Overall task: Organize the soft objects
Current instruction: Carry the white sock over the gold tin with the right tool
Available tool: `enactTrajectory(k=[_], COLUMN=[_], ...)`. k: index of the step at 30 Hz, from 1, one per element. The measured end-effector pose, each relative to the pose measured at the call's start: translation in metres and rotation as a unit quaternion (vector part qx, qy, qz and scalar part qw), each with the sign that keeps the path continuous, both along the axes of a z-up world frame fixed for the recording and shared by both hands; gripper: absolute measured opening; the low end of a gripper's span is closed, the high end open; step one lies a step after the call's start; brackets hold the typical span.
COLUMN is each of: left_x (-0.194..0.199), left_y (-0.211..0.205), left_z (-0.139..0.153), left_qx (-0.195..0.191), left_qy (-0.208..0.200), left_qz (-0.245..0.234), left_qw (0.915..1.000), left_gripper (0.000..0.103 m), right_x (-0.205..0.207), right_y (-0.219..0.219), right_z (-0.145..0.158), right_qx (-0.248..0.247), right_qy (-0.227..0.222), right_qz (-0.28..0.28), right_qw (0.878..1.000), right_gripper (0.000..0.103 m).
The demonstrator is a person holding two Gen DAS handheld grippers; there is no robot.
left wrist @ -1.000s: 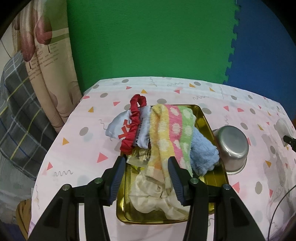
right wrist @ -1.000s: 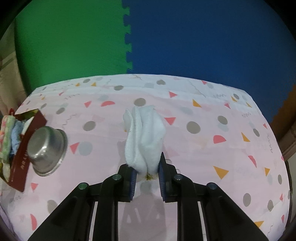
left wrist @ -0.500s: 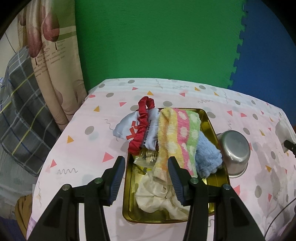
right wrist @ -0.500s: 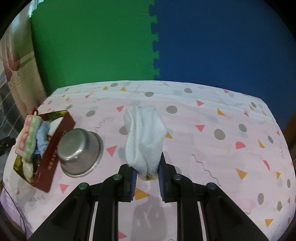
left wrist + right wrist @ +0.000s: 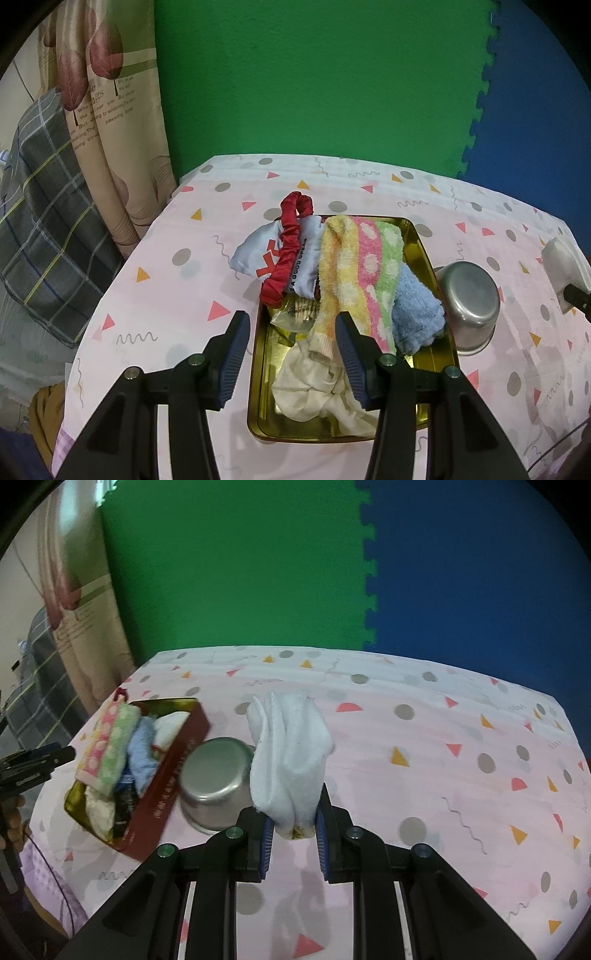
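**White cloth held up beside the tin**

My right fingers [image 5: 266, 843] are pressed together on the lower end of the white cloth [image 5: 288, 753], so the right gripper [image 5: 293, 836] is clamped on it. The cloth stands up from the pads in soft folds, with a small yellowish spot at its bottom edge. My right hand points forward and down over the pink patterned tablecloth [image 5: 424, 760], and the cloth hangs clear of it.

My left gripper [image 5: 291, 354] has its fingers wide apart with nothing between the pads. It points down at the near end of the gold tin [image 5: 424, 251], above a crumpled cream cloth [image 5: 317, 391].

The tin is already full of soft things: a striped dotted towel [image 5: 358, 266], a light blue cloth [image 5: 413, 314], a pale blue pouch [image 5: 255, 251] with a red scrunchie [image 5: 288, 251] lying over it. A steel bowl [image 5: 469, 299] lies on its side just beside the tin's right edge.

Compared with a second ago, my right hand has carried the white cloth toward the tin: the bowl and the tin were at the left border of the right view, and now they are near the cloth. The left view has changed very little.
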State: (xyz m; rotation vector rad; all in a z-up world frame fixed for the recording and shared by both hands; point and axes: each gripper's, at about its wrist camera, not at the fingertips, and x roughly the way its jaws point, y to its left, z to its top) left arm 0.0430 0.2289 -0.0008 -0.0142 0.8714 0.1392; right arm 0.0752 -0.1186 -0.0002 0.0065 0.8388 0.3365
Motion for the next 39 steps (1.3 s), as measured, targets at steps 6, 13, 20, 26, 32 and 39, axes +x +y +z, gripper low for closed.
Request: enactTrajectory(k=[6,13,20,26,32,39], left_x=[0.0,0.0,0.0,-0.001,0.0,0.0], left_y=[0.0,0.004,0.011,0.018,0.022,0.022], left_z=[0.0,0.0,-0.001,-0.001,-0.003,-0.004], left_qx=[0.0,-0.002,0.001,0.0,0.002,0.005], left_qy=[0.002,0.007,0.009,0.014,0.023,0.027], left_qz=[0.002,0.008,0.017,0.029,0.035,0.035], left_qw=[1.0,0.9999,0.9998,0.9995,0.9991,0.999], left_gripper=[0.049,0.049,0.049,0.049,0.049,0.049], right_x=[0.0,0.001,-0.001,-0.001,0.001,0.0], right_y=[0.02,0.043,0.075,0.095,0.113,0.137], right_z=[0.002,0.001,-0.001,-0.001,-0.002,-0.004], right_qx=[0.0,0.004,0.008,0.013,0.017,0.021], right_qy=[0.004,0.013,0.019,0.022,0.025,0.03], right_qz=[0.018,0.04,0.068,0.085,0.1,0.118], right_qw=[1.0,0.999,0.997,0.996,0.995,0.992], right_gripper=[0.018,0.018,0.018,0.018,0.018,0.018])
